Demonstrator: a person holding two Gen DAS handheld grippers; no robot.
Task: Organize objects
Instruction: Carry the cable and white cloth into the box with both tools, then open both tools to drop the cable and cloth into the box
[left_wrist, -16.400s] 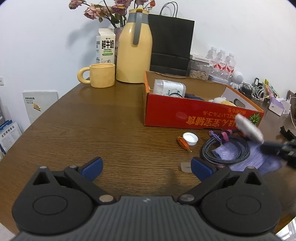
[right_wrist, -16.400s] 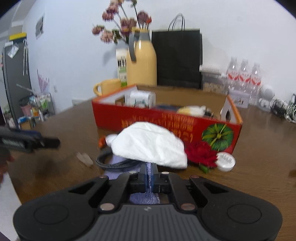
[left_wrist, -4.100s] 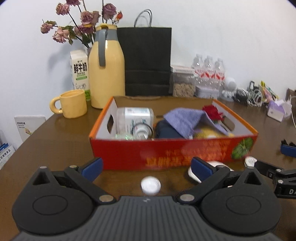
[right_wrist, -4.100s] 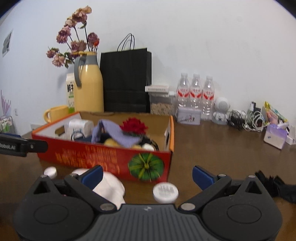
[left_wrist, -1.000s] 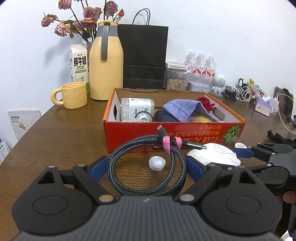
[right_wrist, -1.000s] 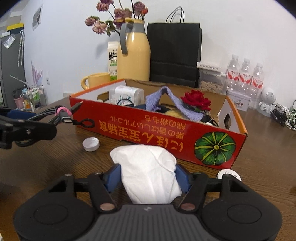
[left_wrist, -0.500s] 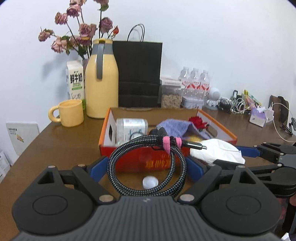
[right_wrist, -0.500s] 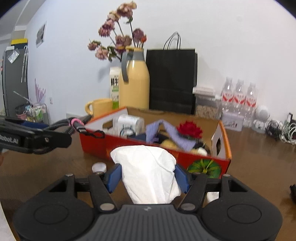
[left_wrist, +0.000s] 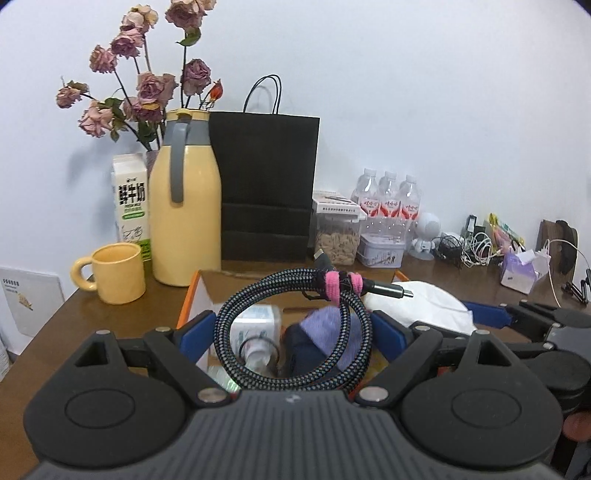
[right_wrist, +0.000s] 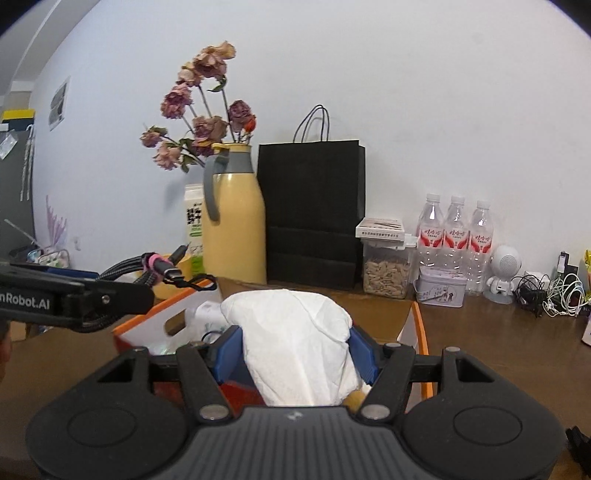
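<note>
My left gripper (left_wrist: 291, 330) is shut on a coiled braided cable (left_wrist: 354, 317) tied with pink bands, held in the air above the red cardboard box (left_wrist: 192, 306). A white bottle (left_wrist: 255, 325) and a purple cloth (left_wrist: 325, 332) lie inside the box, seen through the coil. My right gripper (right_wrist: 295, 354) is shut on a crumpled white tissue (right_wrist: 295, 332), also above the box (right_wrist: 419, 325). In the right wrist view the left gripper (right_wrist: 77, 295) with the cable (right_wrist: 155, 267) hangs at the left. In the left wrist view the tissue (left_wrist: 424, 302) shows at the right.
Behind the box stand a yellow thermos (left_wrist: 184, 221), a yellow mug (left_wrist: 114, 273), a milk carton (left_wrist: 131, 199), dried roses (left_wrist: 147, 88) and a black paper bag (left_wrist: 264, 184). Several water bottles (right_wrist: 456, 236), a jar of seeds (right_wrist: 386, 269), a tin and tangled chargers (right_wrist: 546, 291) line the back right.
Both grippers have risen with their loads, from table level in front of the box to above its open top. The box's front and the white caps on the table have dropped out of sight.
</note>
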